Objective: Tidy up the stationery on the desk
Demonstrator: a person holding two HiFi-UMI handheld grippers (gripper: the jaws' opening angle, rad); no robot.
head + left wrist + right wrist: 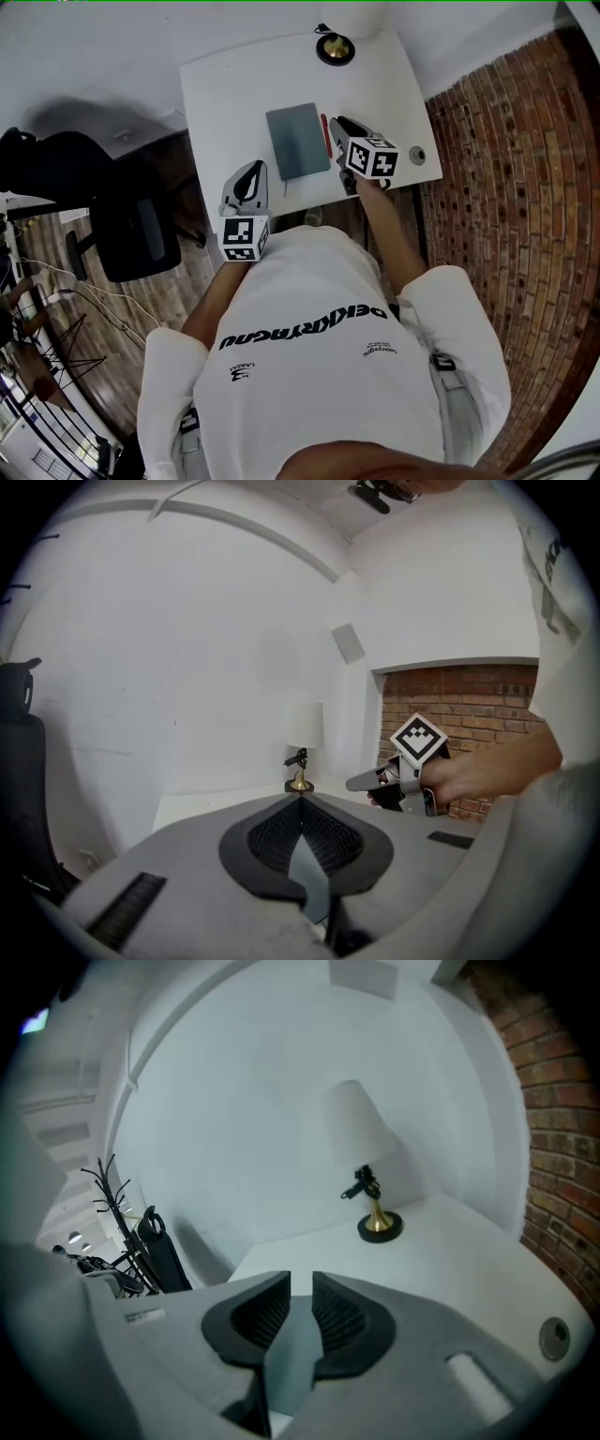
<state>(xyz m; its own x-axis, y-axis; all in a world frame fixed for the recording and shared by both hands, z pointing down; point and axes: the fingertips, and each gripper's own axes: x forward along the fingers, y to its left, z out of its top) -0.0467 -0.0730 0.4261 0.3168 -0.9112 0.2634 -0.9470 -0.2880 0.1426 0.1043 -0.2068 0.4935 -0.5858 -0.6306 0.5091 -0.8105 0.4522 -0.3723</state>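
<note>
A grey-blue notebook (pixel 298 141) lies flat in the middle of the white desk (pixel 234 94), with a red pen (pixel 325 136) along its right edge. My right gripper (pixel 339 124) hovers just right of the pen, above the desk. Its jaws stand a narrow gap apart (pixel 300 1283) with nothing between the pads. The left gripper view shows the same gripper (pixel 361 782) in the air, held by a hand. My left gripper (pixel 253 169) is at the desk's front edge, left of the notebook. Its pads meet (pixel 300 799) and hold nothing.
A lamp with a brass base (pixel 335 49) (pixel 379 1225) (pixel 300 761) stands at the desk's far edge. A small round grey thing (pixel 417 156) (pixel 554 1335) sits near the right edge. A black office chair (pixel 131 225) is left of the desk, brick (pixel 506 187) to the right.
</note>
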